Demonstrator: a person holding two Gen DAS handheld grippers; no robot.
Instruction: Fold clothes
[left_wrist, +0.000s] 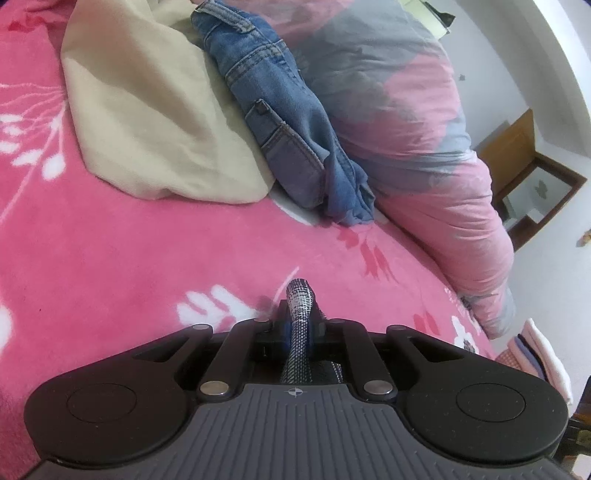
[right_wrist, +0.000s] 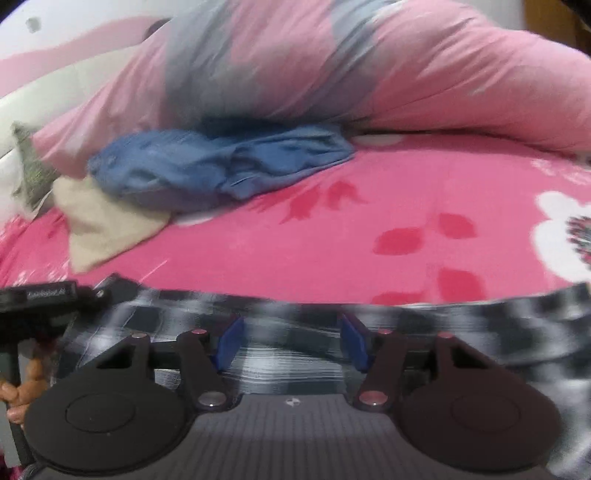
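You are looking at three garments on the pink bed. The black-and-white checked cloth (right_wrist: 295, 343) is lying spread along the near edge, with a bunched fold of it (left_wrist: 300, 325) standing up, pinched. The blue jeans (left_wrist: 280, 122) are lying crumpled against the quilt. The cream garment (left_wrist: 147, 110) is slumping just beside them, touching their edge.

close wrist views, shared bed (left_wrist: 110, 258), right perhaps lower

Black claw (right_wrist: 291, 343) linkages, silver rivets, blue pads (right_wrist: 229, 341).
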